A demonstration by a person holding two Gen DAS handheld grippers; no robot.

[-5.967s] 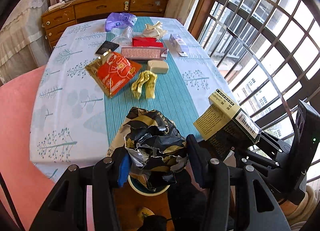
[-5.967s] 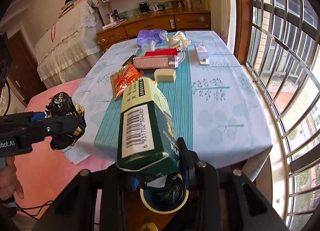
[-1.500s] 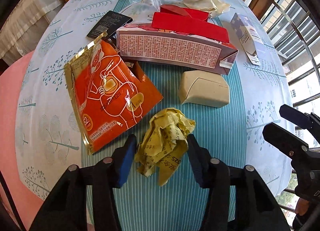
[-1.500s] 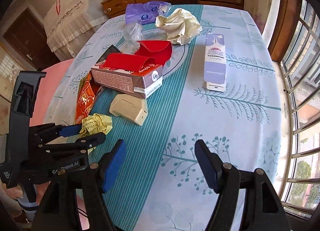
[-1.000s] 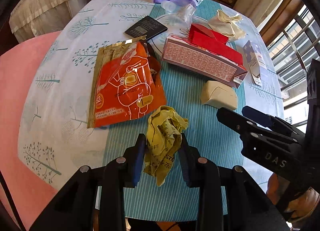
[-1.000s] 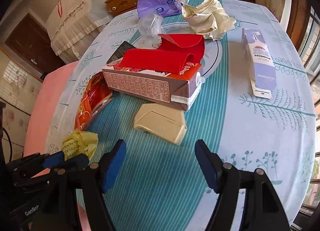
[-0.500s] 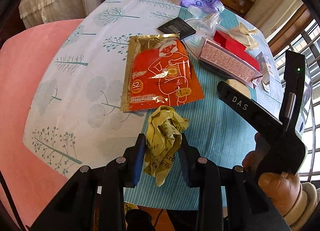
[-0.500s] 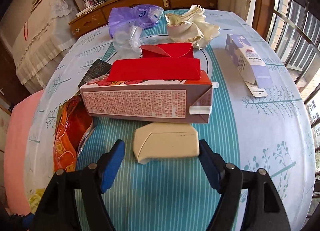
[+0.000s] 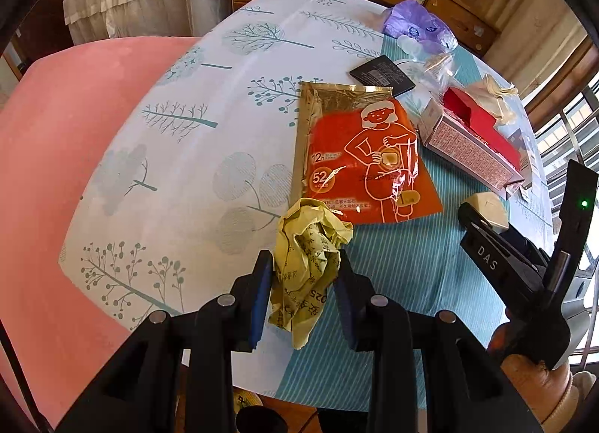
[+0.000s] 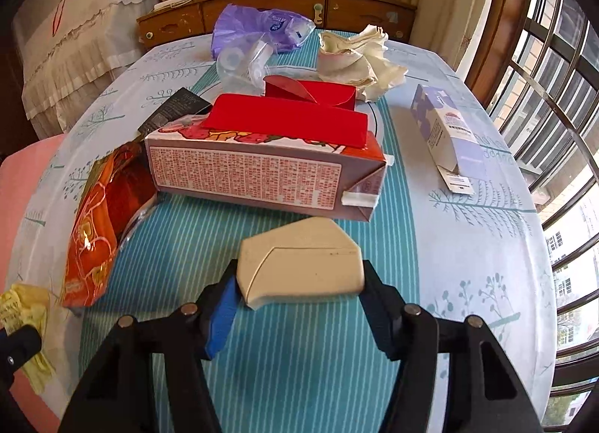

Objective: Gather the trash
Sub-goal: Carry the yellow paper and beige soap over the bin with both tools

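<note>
A round worktop (image 9: 179, 156) covered by a pale cloth printed with blue-green trees, with a teal striped runner down its middle, carries scattered trash.

The left claw (image 9: 302, 294) is closed on a crumpled yellow paper wrapper with printed writing (image 9: 307, 257). Its blue-padded fingers press the wrapper from both sides, and the wad hangs between them above the near edge of the worktop. Just beyond the wrapper lies a flat orange and gold foil pouch with a drawn figure of a woman (image 9: 359, 156).

The right claw (image 10: 299, 290) has its fingers set against the two ends of a beige faceted plastic box (image 10: 301, 264), which rests on the striped runner. The fingers sit close against the box; whether they are already squeezing it cannot be told. In the left wrist view the box (image 9: 486, 208) shows just past the right claw's black finger.

Directly behind the beige box lies a long pink and brown carton printed with strawberries (image 10: 262, 170), with a folded red card envelope (image 10: 288, 118) on top. To its right, well apart, lies a slim lilac and white carton (image 10: 445, 133). Farther back are a crumpled cream paper napkin (image 10: 359, 58), a purple plastic bag (image 10: 258, 28), a clear plastic wrapper (image 10: 243, 62) and a small flat black packet (image 10: 176, 107).
</note>
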